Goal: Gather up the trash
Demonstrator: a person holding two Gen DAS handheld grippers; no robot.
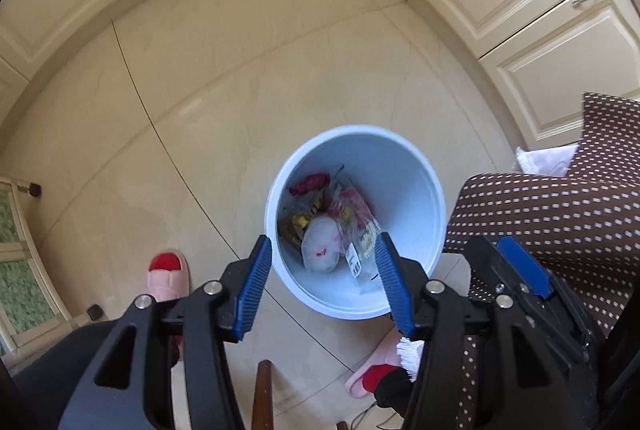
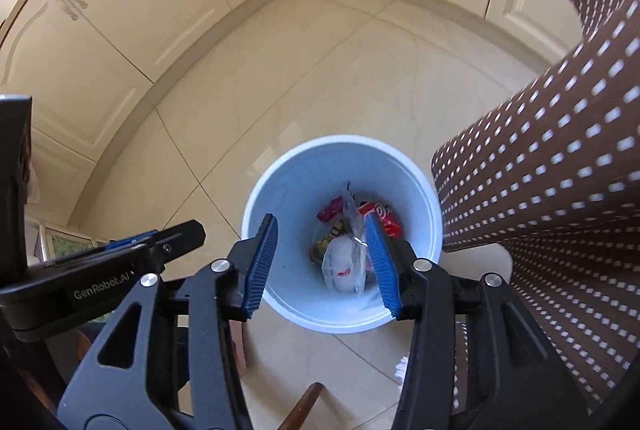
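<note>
Both the left gripper (image 1: 322, 284) and the right gripper (image 2: 320, 266) hang over the round white plastic bin (image 1: 420, 166) with blue jaws wide apart and nothing in them, probably because the crumpled wrappers (image 1: 336, 218) already lie inside it

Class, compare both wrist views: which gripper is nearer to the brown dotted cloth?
Right. The right gripper hangs close beside the brown dotted cloth, between it and the left gripper, which is farther off on the side away from the cloth.
</note>
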